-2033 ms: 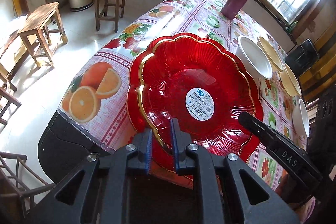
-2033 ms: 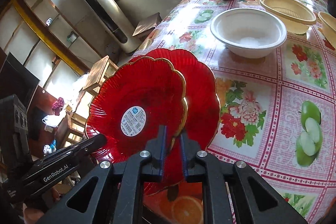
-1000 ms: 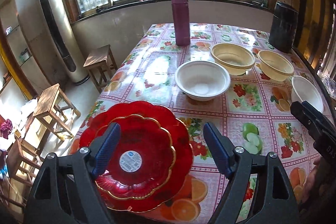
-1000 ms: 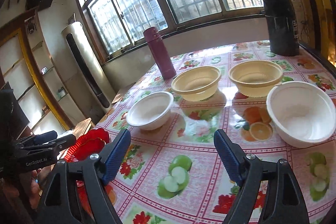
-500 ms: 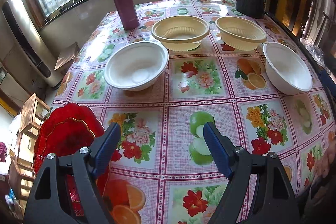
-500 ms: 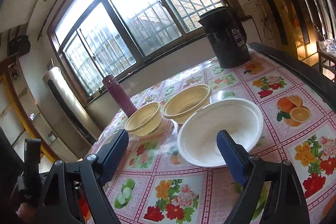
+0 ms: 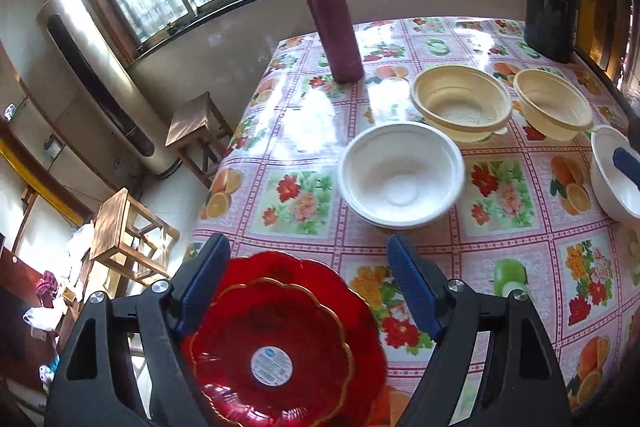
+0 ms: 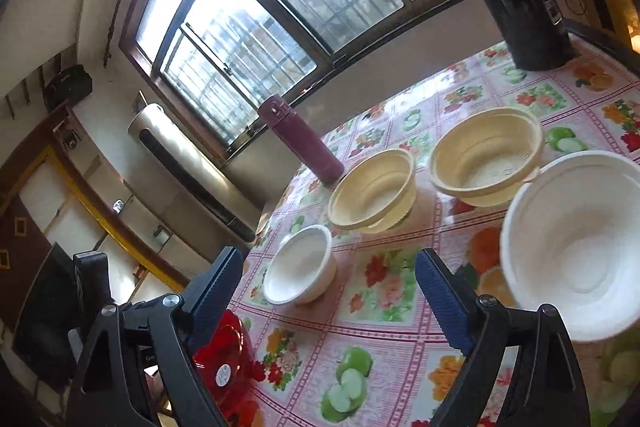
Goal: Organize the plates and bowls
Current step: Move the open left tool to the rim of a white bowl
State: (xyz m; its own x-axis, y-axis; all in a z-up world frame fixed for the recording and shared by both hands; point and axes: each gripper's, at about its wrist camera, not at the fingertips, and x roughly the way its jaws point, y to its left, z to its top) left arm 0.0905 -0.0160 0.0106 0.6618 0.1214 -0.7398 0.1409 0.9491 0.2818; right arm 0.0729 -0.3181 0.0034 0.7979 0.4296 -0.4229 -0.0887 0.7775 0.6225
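Both my tongs have let go of the red plates (image 7: 280, 339), now stacked on the worktop (image 7: 520, 267); left tongs (image 7: 308, 287) and right tongs (image 8: 328, 291) gape empty, the right's jaws just widened. Four bowls remain unstacked.

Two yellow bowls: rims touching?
Cannot tell. In the left wrist view the left yellow bowl and the right yellow bowl nearly meet; right wrist view overlaps them.

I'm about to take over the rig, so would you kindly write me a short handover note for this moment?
Left gripper: jaws open, empty, above the red plates.
Right gripper: jaws just opened wider, empty.
Done: the two red plates are stacked at the table's near corner.
Left: two white bowls and two yellow bowls stand separately, unstacked.
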